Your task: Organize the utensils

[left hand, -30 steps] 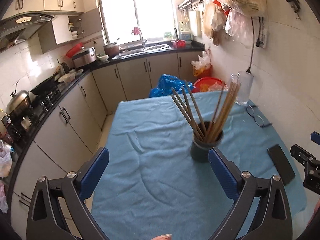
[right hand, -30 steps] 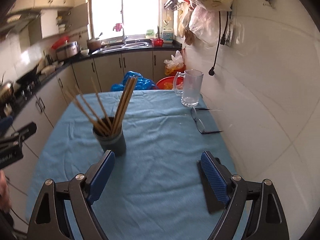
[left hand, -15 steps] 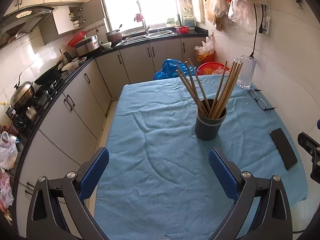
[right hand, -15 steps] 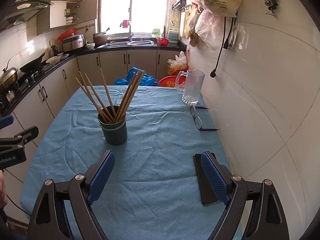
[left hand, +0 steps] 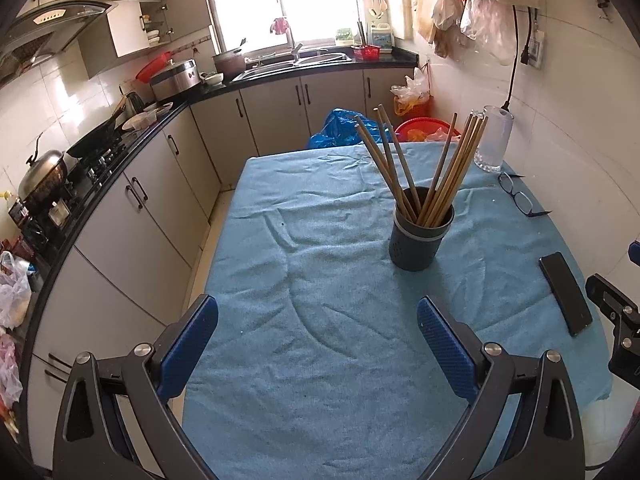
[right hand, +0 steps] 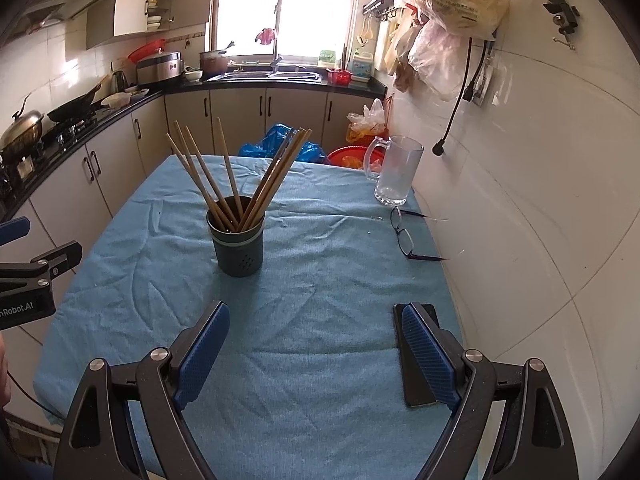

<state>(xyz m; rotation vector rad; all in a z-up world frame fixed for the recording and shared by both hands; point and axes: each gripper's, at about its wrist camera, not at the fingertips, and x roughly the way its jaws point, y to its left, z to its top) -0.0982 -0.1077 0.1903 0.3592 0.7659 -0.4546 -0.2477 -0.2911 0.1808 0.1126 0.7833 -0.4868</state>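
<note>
On the table: I see a blue cloth [left hand: 320, 280] spread over the whole top, with soft wrinkles in it.
Cup: a dark round cup [left hand: 420, 240] stands up straight on the cloth, near the middle of the table and a bit toward the wall side. I see it in the right view too [right hand: 239, 246].
Chopsticks: a bunch of long wooden chopsticks [left hand: 436, 172] stands in the cup. Some lean to the left and some lean to the right, like a fan. Their tops stick out high over the rim.
My left gripper: my left gripper [left hand: 316, 334] hangs over the near part of the cloth. Its two blue fingers [left hand: 188, 344] are spread wide and hold nothing. The cup is ahead of it and a little to the right, well apart from it.
My right gripper: my right gripper [right hand: 316, 350] is also spread wide and holds nothing. The cup is ahead of it and a little to the left, not touching.
Phone: a black phone [left hand: 565, 293] lies flat on the cloth by the wall edge. In the right view it sits under my right finger [right hand: 430, 356]; I cannot tell if they touch.
Glasses: a pair of glasses [right hand: 404, 236] lies on the cloth near the wall, past the phone.
Mug: a clear glass mug [right hand: 396, 172] stands at the far corner, just behind the glasses.
</note>
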